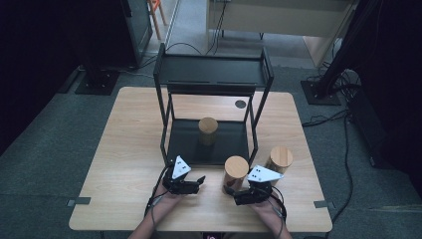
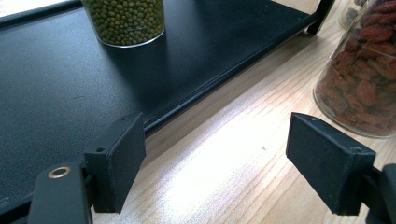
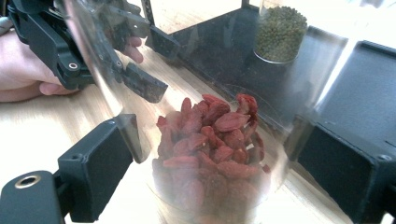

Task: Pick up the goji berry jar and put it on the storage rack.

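A cork-lidded glass jar of red berries (image 1: 235, 173) stands on the pale wooden table (image 1: 124, 149), with a second cork-lidded jar (image 1: 279, 159) at its 2 o'clock and a black metal two-tier rack (image 1: 209, 99) at 11 o'clock. A jar of green beans (image 1: 208, 131) sits on the rack's lower shelf.

table (image 1: 129, 149): pale wood grain, smooth, soft sheen | rack (image 1: 214, 74): black metal frame, matt shelves | near jar (image 3: 210, 154): clear glossy glass, wrinkled red dried berries, light wooden lid | jar on shelf (image 2: 125, 21): clear glass, smooth green beans | gripper pads (image 2: 123, 158): matt black plastic | floor (image 1: 45, 164): grey, rough carpet
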